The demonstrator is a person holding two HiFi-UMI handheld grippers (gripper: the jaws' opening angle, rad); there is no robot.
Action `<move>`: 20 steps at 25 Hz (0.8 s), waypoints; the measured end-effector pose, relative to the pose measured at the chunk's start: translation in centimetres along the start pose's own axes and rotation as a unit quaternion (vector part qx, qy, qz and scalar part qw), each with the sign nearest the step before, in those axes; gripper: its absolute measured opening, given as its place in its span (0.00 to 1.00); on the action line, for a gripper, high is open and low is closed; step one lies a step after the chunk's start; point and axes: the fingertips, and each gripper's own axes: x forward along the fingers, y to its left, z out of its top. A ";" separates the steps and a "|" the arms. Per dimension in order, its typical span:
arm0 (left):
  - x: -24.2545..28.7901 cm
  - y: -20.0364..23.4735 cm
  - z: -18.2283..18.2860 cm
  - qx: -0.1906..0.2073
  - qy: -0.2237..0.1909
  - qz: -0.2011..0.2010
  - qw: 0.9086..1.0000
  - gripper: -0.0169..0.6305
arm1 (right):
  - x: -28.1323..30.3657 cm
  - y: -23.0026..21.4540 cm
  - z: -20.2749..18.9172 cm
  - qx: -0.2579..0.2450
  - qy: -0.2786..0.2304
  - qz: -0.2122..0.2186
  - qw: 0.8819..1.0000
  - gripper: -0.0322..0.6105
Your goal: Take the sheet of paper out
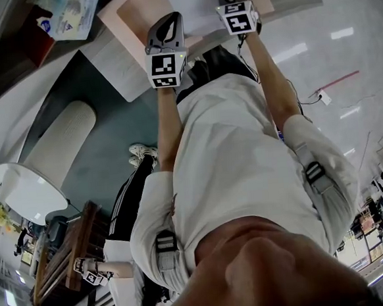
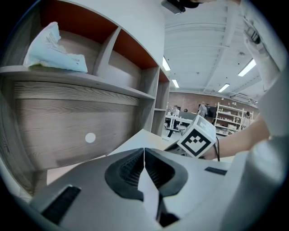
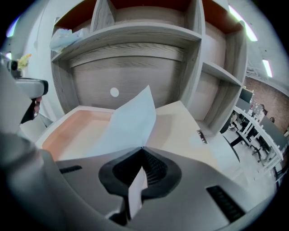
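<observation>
The white sheet of paper is held by both grippers above a shallow pink tray. My right gripper is shut on the sheet's near edge. The paper rises past its jaws in a bent flap, and a strip hangs back between the pads. My left gripper is shut on the sheet too, and only a thin white strip of the sheet of paper shows between its pads. In the head view the left gripper and right gripper sit side by side at the pink tray.
A wood-grain shelf unit stands right behind the tray, its compartments backed in red. A white plastic bag lies on the upper shelf. A white lampshade and another person's legs are lower left in the head view.
</observation>
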 end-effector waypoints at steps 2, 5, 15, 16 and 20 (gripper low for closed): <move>-0.1 -0.2 0.3 0.002 -0.004 -0.003 1.000 0.06 | -0.7 -0.3 0.2 0.004 -0.006 -0.004 1.000 0.08; -0.3 -0.5 0.8 0.003 -0.008 -0.005 1.000 0.06 | -1.8 -0.7 0.8 0.008 -0.015 -0.010 1.000 0.08; -2.1 -0.7 3.4 0.013 -0.042 -0.006 0.999 0.06 | -6.7 -1.0 4.2 0.016 -0.077 -0.022 0.997 0.08; -2.3 -0.7 3.8 0.015 -0.046 -0.006 0.999 0.06 | -7.3 -0.9 4.7 0.016 -0.085 -0.022 0.996 0.08; -3.5 -0.7 5.5 0.018 -0.064 -0.003 0.998 0.06 | -10.1 -0.4 7.0 0.010 -0.118 -0.017 0.993 0.08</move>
